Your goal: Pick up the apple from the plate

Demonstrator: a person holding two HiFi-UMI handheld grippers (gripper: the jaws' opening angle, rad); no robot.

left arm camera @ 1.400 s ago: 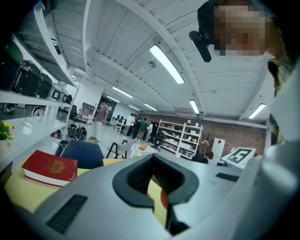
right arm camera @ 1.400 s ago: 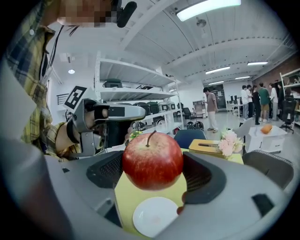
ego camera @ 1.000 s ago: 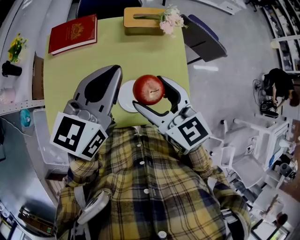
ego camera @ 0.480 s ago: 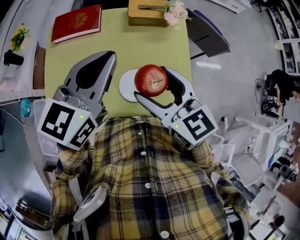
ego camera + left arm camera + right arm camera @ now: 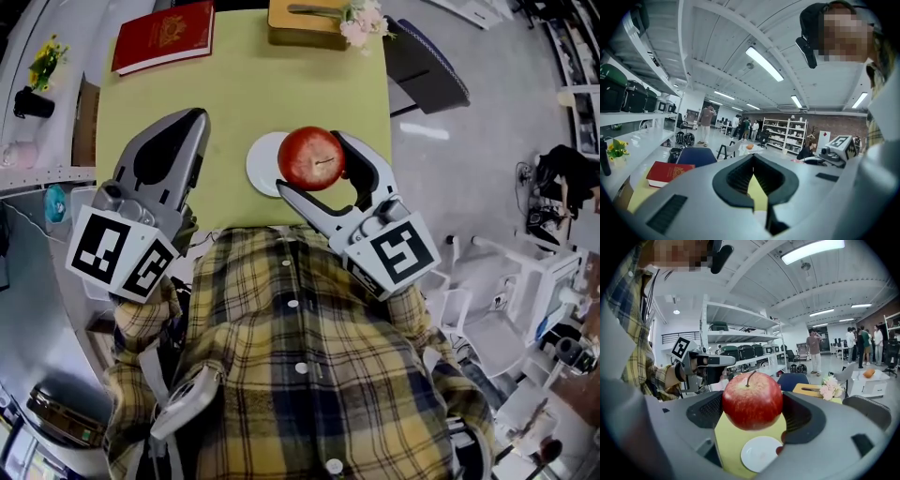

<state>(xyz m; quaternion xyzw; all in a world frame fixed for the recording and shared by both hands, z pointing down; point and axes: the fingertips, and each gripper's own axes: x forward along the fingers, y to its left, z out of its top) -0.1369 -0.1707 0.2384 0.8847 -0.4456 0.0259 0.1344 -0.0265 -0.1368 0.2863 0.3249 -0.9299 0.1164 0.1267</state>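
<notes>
A red apple (image 5: pixel 311 157) with a short stem hangs above the yellow-green table (image 5: pixel 234 94), held between the jaws of my right gripper (image 5: pixel 319 164). The right gripper view shows the same apple (image 5: pixel 752 401) raised well over the small white plate (image 5: pixel 760 453). That plate (image 5: pixel 262 161) lies bare on the table's near part, half hidden behind the apple in the head view. My left gripper (image 5: pixel 173 150) hovers to the plate's left, its jaws shut with nothing between them (image 5: pixel 753 176).
A red book (image 5: pixel 164 37) lies at the table's far left corner. At the far edge stands a wooden tissue box (image 5: pixel 309 23) with pale flowers (image 5: pixel 366 23). A dark blue chair (image 5: pixel 431 66) stands right of the table. Shelving runs along the left.
The apple in my right gripper has stayed clear of the plate while both grippers drifted slightly; the left gripper moved left and nearer to the body.
</notes>
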